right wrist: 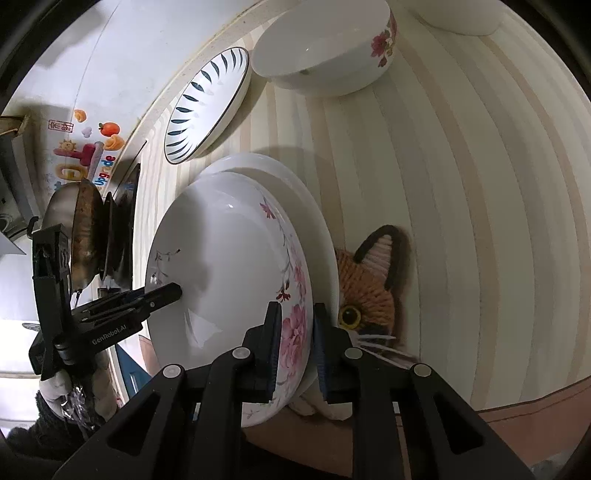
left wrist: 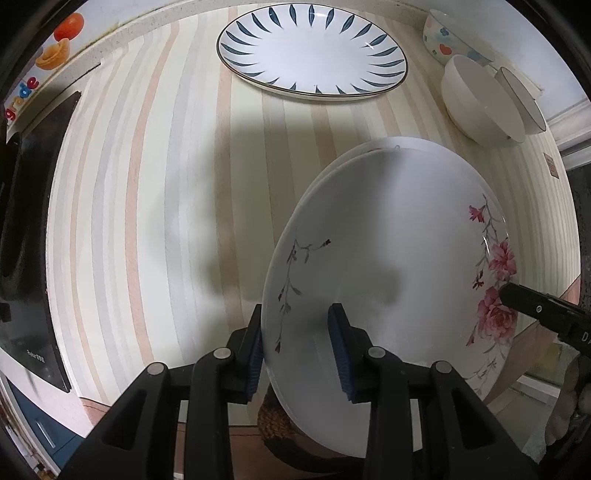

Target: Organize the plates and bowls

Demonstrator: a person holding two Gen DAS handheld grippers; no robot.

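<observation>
Two grippers hold one white round plate with pink flower sprays (left wrist: 388,258) by opposite rims, above a plain white plate (right wrist: 295,192) whose edge shows just behind it. Underneath lies the cream striped tablecloth (left wrist: 147,184), which covers the counter up to a pale wall with fruit stickers (left wrist: 59,40). Only the right wrist view shows the orange woven cat-face mat (right wrist: 373,280) tucked under the plates, a worn metal pan (right wrist: 79,229) on the black stove, and a white bowl with a pink flower on its side (right wrist: 328,48). Only the left wrist view shows three bowls at the far right: a plain white bowl (left wrist: 476,99), a dark-rimmed bowl (left wrist: 524,99) touching it, and a cartoon-printed bowl (left wrist: 443,33) behind. Both views catch the oval white dish with blue leaf strokes (left wrist: 314,51), lying empty, well apart from the held plate. None of the bowls visibly holds anything. The left gripper (left wrist: 299,350) has its blue pads astride the flowered plate's rim, pinching it. The right gripper (right wrist: 295,350) likewise pinches the rim at the rose cluster.
</observation>
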